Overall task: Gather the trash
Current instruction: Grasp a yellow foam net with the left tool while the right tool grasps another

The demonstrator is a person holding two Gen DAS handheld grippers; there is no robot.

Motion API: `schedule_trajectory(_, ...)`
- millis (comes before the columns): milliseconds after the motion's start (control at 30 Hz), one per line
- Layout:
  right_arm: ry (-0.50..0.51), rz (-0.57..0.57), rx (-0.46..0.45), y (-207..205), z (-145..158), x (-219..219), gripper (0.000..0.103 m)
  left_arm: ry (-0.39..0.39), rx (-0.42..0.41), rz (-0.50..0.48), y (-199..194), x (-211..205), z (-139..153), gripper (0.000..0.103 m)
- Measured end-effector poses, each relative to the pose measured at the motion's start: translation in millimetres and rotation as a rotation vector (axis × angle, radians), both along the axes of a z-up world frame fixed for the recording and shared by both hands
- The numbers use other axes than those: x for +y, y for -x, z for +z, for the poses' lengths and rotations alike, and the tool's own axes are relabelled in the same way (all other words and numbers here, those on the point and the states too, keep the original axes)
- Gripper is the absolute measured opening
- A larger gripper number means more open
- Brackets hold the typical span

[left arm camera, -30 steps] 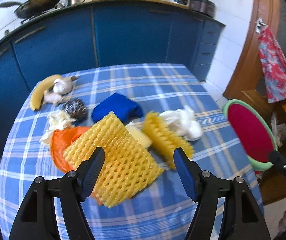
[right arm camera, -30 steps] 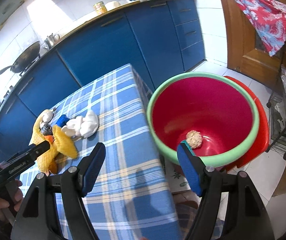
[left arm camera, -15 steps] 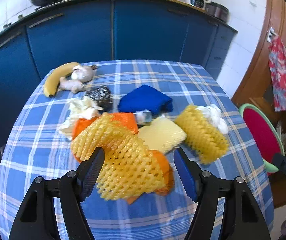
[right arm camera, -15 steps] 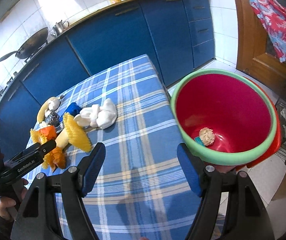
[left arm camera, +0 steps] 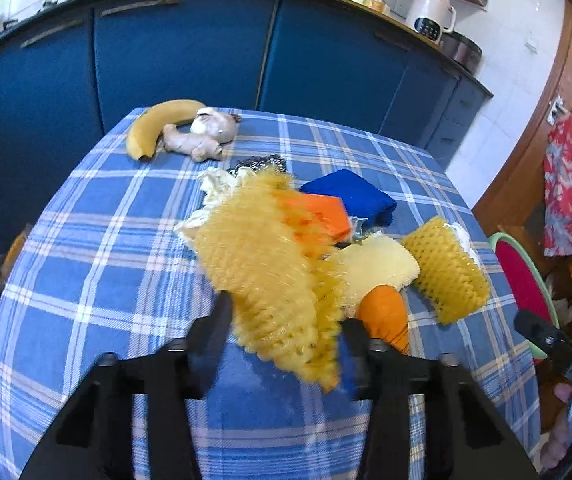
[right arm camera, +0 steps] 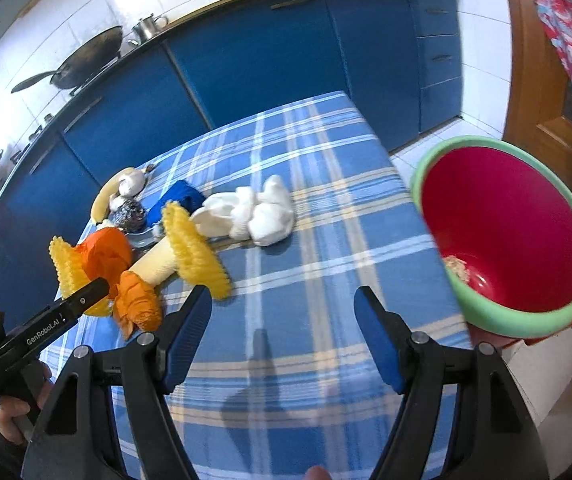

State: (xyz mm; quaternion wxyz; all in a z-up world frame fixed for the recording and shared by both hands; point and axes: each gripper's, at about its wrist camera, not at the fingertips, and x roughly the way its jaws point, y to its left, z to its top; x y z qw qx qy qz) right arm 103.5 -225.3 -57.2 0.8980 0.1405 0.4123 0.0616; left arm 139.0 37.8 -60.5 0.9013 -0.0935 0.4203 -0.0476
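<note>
My left gripper (left arm camera: 284,332) is shut on a yellow foam net sleeve (left arm camera: 270,280), blurred and lifted over the table; it also shows in the right wrist view (right arm camera: 66,272). Beneath lie an orange plastic bag (left arm camera: 384,316), a pale yellow sponge (left arm camera: 378,268), a second yellow foam net (left arm camera: 446,270) and crumpled white paper (right arm camera: 254,214). My right gripper (right arm camera: 282,328) is open and empty above the table's right part. The red bin with a green rim (right arm camera: 506,232) stands off the table's right edge with scraps inside.
A banana (left arm camera: 158,126), ginger (left arm camera: 194,146), garlic (left arm camera: 216,126), a dark scourer (left arm camera: 260,162) and a blue cloth (left arm camera: 350,196) lie at the table's far side. Blue cabinets (left arm camera: 182,52) stand behind. A floral cloth (left arm camera: 570,196) hangs on the door.
My left gripper has closed on the yellow foam net and lifted it off the orange bag. My right gripper has swung left from the bin toward the table.
</note>
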Motion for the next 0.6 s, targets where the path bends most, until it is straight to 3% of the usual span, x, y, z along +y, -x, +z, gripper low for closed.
schedule_trajectory(133, -0.003, 0.03, 0.01, -10, -3, 15, 0.075, 0.06, -0.01, -0.012, 5, 12, 0, 0.015)
schedule_trajectory(600, 0.041, 0.034, 0.031, -40, -13, 60, 0.054, 0.201, -0.062, -0.139, 21, 41, -1, 0.012)
